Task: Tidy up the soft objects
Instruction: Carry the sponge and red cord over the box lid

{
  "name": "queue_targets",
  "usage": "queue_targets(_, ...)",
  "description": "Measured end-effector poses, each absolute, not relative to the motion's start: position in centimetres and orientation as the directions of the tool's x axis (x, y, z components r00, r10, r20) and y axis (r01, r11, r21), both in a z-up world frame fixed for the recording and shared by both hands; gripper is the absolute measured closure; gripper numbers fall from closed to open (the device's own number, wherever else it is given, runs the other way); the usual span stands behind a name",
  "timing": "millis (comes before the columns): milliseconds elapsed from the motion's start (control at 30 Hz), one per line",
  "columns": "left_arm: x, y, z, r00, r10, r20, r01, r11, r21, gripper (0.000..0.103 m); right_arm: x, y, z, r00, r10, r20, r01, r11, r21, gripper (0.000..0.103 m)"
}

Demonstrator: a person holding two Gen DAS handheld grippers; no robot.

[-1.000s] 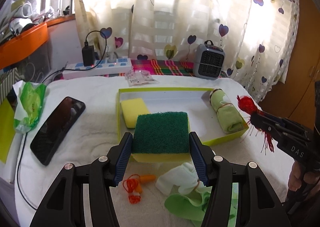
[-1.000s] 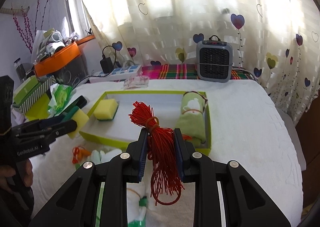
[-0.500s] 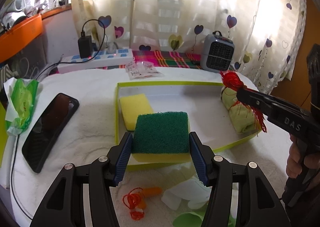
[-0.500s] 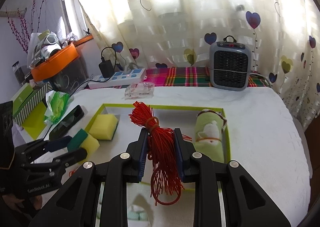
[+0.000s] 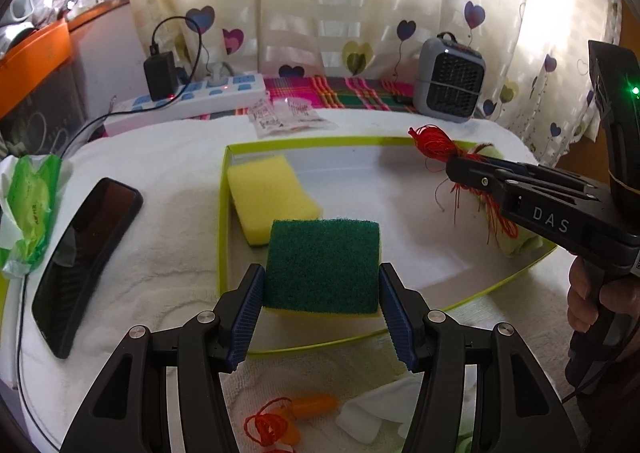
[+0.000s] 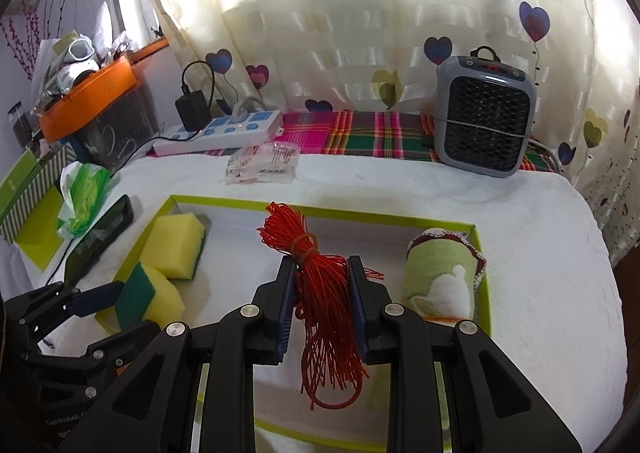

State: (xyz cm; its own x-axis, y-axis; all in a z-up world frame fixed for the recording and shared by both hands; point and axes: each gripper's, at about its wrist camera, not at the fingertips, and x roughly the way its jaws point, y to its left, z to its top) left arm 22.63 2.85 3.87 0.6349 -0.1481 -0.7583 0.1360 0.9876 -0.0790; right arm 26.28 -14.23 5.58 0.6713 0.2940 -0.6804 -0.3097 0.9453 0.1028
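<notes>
My left gripper (image 5: 322, 277) is shut on a green-topped yellow sponge (image 5: 322, 265), held over the front left of the lime-rimmed white tray (image 5: 222, 213); the same sponge (image 6: 138, 299) shows at the left of the right wrist view. A second yellow sponge (image 5: 268, 193) lies in the tray's left end, and a rolled green towel (image 6: 440, 281) lies at its right end. My right gripper (image 6: 319, 271) is shut on a bundle of red string (image 6: 320, 293) above the tray's middle; from the left wrist view the string (image 5: 436, 143) hangs from that gripper.
A phone (image 5: 84, 257) and a green wipes pack (image 5: 30, 209) lie left of the tray. A power strip (image 5: 188, 101), a small heater (image 6: 486, 115) and plastic packets (image 6: 262, 165) sit behind. In front lie an orange item with red string (image 5: 288, 419) and white cloth (image 5: 380, 409).
Both grippers moved forward over the tray with their loads. The red string now hangs above the tray's middle, and the sponge has come over the tray's front rim.
</notes>
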Motion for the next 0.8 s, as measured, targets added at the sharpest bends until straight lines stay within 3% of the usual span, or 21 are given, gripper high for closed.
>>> queue_targets(433, 23.2, 2.4, 3.4, 0.628, -0.109, -0.771, 0.138, 0.990, -0.027, 0.047, 27.4, -13.3, 3.8, 0.677, 0.214, -0.704, -0.302, 0.953, 0.000, 0.077)
queue_targets(800, 23.3, 2.2, 3.3, 0.631, -0.089, -0.771, 0.132, 0.991, -0.007, 0.046, 27.6, -13.3, 3.2, 0.671, 0.219, -0.709, -0.309, 0.951, 0.001, 0.077)
